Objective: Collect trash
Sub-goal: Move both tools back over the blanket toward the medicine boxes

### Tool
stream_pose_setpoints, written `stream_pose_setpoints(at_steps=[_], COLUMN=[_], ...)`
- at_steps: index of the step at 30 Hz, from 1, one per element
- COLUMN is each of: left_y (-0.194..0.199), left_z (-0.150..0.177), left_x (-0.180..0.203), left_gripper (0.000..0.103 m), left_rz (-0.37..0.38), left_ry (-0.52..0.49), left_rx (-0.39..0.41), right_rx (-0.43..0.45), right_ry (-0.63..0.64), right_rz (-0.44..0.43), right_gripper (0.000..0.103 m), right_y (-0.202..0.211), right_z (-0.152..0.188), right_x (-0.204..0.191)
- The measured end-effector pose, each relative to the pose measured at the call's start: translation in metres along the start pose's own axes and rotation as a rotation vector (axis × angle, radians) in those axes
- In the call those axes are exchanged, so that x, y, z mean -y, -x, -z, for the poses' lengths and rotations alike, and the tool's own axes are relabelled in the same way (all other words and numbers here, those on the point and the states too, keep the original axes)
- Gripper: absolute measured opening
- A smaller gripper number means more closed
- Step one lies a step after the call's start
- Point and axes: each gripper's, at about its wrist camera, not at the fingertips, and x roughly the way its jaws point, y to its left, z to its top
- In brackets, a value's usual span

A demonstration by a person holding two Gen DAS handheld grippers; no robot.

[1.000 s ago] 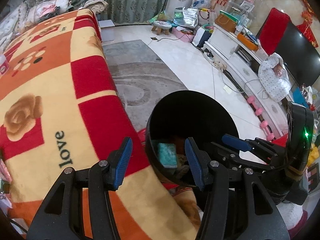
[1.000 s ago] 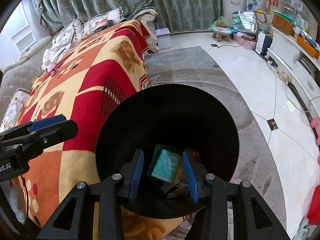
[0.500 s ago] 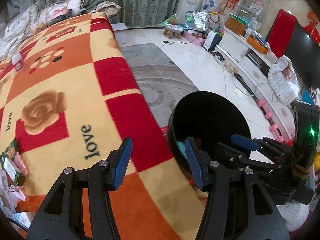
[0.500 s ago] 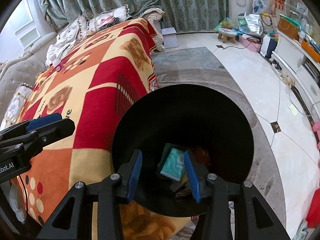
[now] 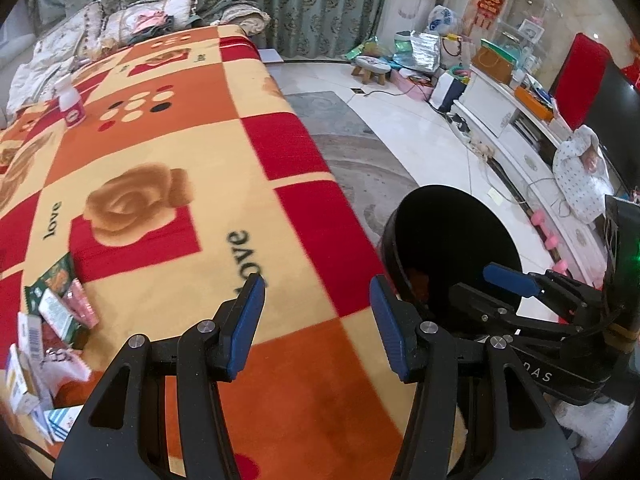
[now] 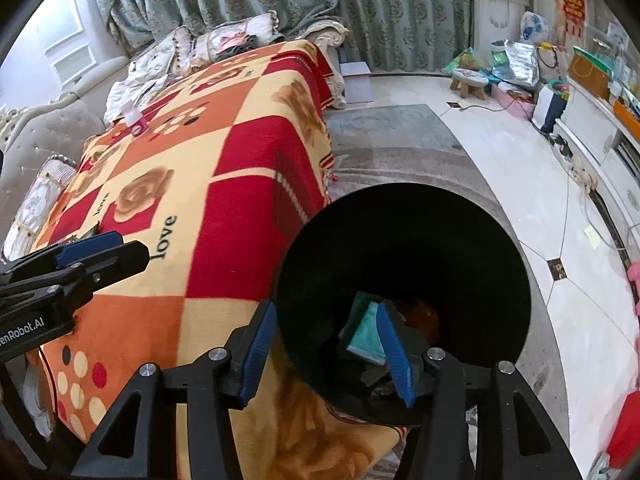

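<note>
A black trash bin (image 6: 404, 256) stands on the floor beside the blanket-covered table; it also shows in the left wrist view (image 5: 452, 240). Inside it lie a teal packet (image 6: 366, 332) and other scraps. Several wrappers and small boxes (image 5: 52, 320) lie on the blanket at the left edge. My left gripper (image 5: 316, 320) is open and empty above the blanket (image 5: 180, 160). My right gripper (image 6: 328, 344) is open and empty over the bin's near-left rim; it appears in the left wrist view (image 5: 516, 284) too.
A white bottle with a pink label (image 5: 72, 106) stands far back on the blanket. A grey rug (image 6: 400, 148) and tiled floor lie right of the table. A TV cabinet (image 5: 520, 148) with clutter lines the right wall. Cushions (image 6: 224, 40) sit behind the table.
Both grippers have swung left, away from the bin toward the table. The left one now hangs over the blanket, and the wrappers have come into view at left.
</note>
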Motion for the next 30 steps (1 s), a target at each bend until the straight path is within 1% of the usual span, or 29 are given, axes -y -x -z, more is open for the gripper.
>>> stream_pose_setpoints(at_steps=[7, 19, 22, 30], left_y=[0.014, 0.039, 0.048, 0.081], left_z=[0.009, 0.031, 0.038, 0.063], left_x=[-0.024, -0.080, -0.099, -0.158], left_gripper=[0.053, 0.053, 0.053, 0.053], left_rz=[-0.041, -0.111, -0.126, -0.198], left_ry=[0.016, 0.073, 0.093, 0.139], left_rx=[0.011, 0.022, 0.023, 0.018], right_rx=[-0.009, -0.033, -0.045, -0.086], right_ry=[0.046, 0.126, 0.145, 0.209], right_rz=[-0.031, -0.093, -0.118, -0.194], right_gripper=[0.053, 0.054, 0.054, 0.054], right_y=[-0.005, -0.017, -0.022, -0.036], right_z=[-0.001, -0.001, 0.000, 0.002], right_x=[-0.028, -0.082, -0.096, -0.142])
